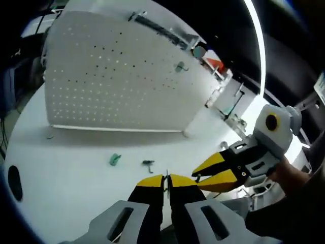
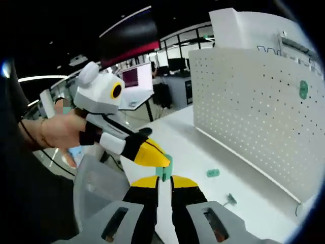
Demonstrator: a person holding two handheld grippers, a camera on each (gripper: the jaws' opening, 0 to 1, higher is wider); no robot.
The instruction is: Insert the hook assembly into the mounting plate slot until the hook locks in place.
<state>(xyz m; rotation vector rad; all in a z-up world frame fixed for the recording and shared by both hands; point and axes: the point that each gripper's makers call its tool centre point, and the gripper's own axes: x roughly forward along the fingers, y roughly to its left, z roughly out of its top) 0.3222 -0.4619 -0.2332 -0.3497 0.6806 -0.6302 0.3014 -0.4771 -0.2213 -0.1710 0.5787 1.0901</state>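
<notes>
Both grippers, left (image 1: 166,184) and right (image 2: 158,180), clench the hook (image 2: 165,170) mid-handover; next carry it to the pegboard (image 2: 254,107)

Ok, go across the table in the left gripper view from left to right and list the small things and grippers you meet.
Green hook piece → dark hook piece → left gripper, jaws together on a thin piece → right gripper, coming in from the right.
</notes>
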